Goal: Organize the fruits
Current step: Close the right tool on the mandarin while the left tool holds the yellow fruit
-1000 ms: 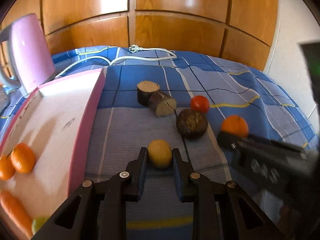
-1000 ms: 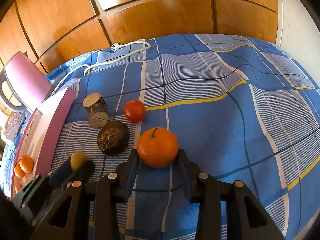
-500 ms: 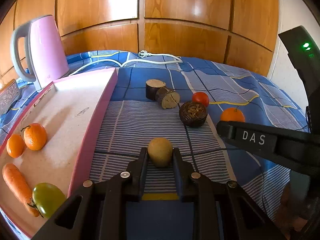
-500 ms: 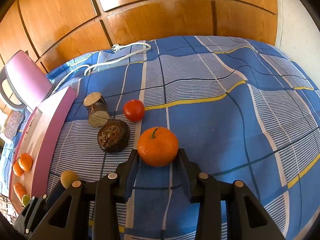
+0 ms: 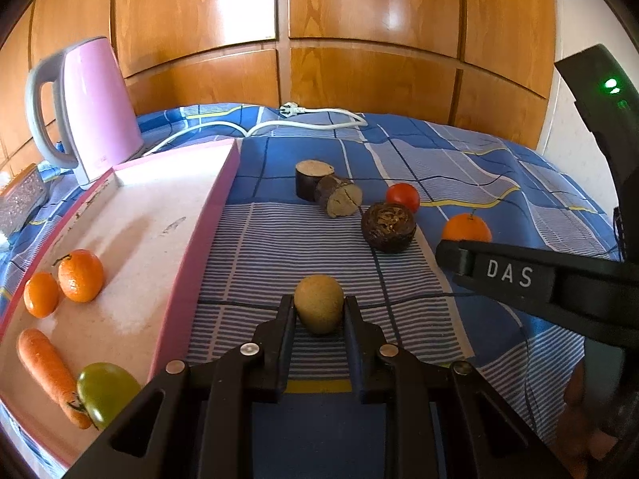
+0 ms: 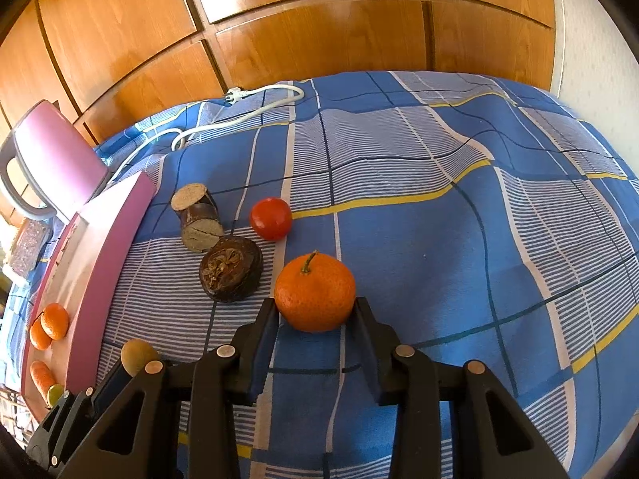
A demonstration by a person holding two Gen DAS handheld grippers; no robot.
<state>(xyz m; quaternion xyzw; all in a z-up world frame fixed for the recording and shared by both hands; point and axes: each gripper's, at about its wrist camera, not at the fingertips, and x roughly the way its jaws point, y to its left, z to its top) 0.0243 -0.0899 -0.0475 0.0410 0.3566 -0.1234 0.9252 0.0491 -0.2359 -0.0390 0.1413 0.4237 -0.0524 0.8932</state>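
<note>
My left gripper is shut on a brown kiwi, just above the blue checked cloth. My right gripper is shut on an orange mandarin, which also shows in the left wrist view. The kiwi shows in the right wrist view. A pink-rimmed tray lies to the left and holds two mandarins, a carrot and a green tomato. A red tomato and a dark round fruit lie on the cloth.
Two cut brown log-like pieces lie behind the dark fruit. A pink kettle stands behind the tray, with a white power cord along the back. Wooden panels close off the far side. A glittery box sits far left.
The left gripper with the kiwi has moved back and left, so more of the tray and the kettle show. The right gripper holds the mandarin in nearly the same spot.
</note>
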